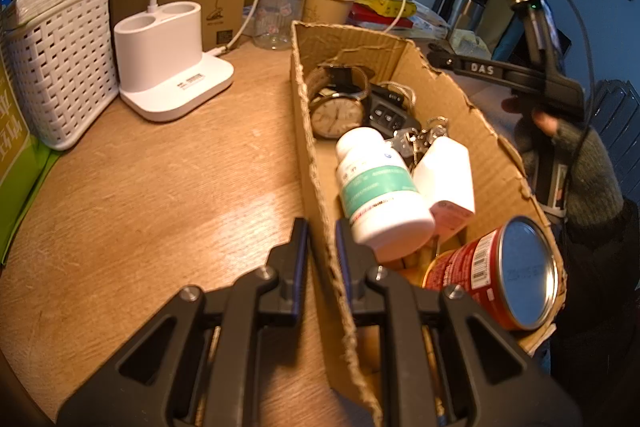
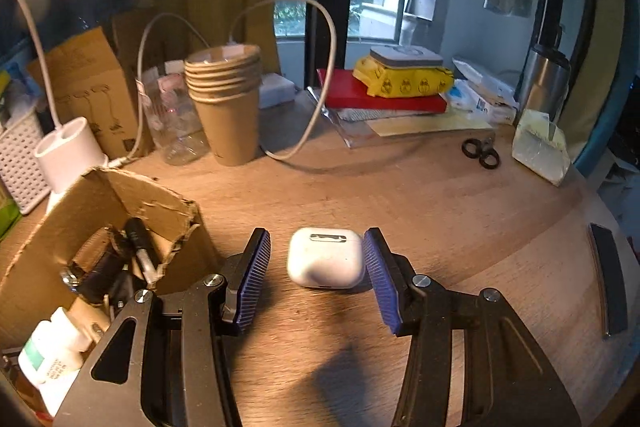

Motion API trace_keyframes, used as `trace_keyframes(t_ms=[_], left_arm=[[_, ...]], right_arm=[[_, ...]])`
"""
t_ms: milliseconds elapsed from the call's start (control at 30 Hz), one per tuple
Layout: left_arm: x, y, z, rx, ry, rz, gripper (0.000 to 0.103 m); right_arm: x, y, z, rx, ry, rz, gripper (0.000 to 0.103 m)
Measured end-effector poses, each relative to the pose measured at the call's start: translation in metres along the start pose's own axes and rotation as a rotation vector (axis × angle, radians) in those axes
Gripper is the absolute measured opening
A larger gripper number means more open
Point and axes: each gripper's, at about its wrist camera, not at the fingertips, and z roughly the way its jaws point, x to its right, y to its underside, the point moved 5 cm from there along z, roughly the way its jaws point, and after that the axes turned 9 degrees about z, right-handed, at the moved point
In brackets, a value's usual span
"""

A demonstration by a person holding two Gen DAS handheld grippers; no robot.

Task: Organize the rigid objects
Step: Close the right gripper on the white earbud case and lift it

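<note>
1. Left gripper (image 1: 322,247): fingers nearly together, straddling the near-left wall of the torn brown cardboard box (image 1: 316,163). One pad is outside the wall, one inside. Looks clamped on the wall edge; contact isn't fully resolvable.
2. Right gripper (image 2: 316,267): fingers spread wide, blue ribbed pads (image 2: 380,283) on either side of the white rounded earbud case (image 2: 325,263). The right pad is touching or just beside the case; the left pad stands clear. The case sits on the light wooden tabletop (image 2: 440,211), just right of the box (image 2: 120,203).
3. Box contents, left wrist view, far to near: round-faced wristwatch with tan strap (image 1: 336,107), black car key fob (image 1: 386,115), metal key bunch (image 1: 416,139), white pill bottle with green label (image 1: 380,187) lying on its side, small white carton with pink end (image 1: 448,183), red tin can with silver lid (image 1: 500,271) on its side at the near-right end.
4. Left of the box: white desk lamp base with two round wells (image 1: 168,55); white woven plastic basket (image 1: 56,63) at far left.
5. Far side of the table: stack of brown paper cups (image 2: 226,99), clear plastic bottle (image 2: 172,115), looping white cable (image 2: 320,75).
6. Far right: red flat book (image 2: 384,99) with a yellow pack (image 2: 404,77) on top, black-handled scissors (image 2: 482,151), steel tumbler (image 2: 544,83).
</note>
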Motion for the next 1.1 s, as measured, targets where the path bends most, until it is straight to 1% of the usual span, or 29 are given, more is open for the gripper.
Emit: trace_keyframes(t_ms=[367,500,567,967,1100], left_arm=[[0.0,0.0,0.0,0.0,0.0,0.0,0.015],[0.0,0.0,0.0,0.0,0.0,0.0,0.015],[0.0,0.0,0.0,0.0,0.0,0.0,0.015],[0.0,0.0,0.0,0.0,0.0,0.0,0.015],[0.0,0.0,0.0,0.0,0.0,0.0,0.015]], right_arm=[[0.007,0.006,0.027,-0.074,0.043,-0.014,0.052],[0.009,0.008,0.032,-0.085,0.045,-0.013,0.06],[0.008,0.01,0.037,-0.103,0.049,-0.023,0.062],[0.009,0.012,0.048,-0.146,0.049,-0.015,0.062],[0.005,0.013,0.048,-0.143,0.06,-0.04,0.058]])
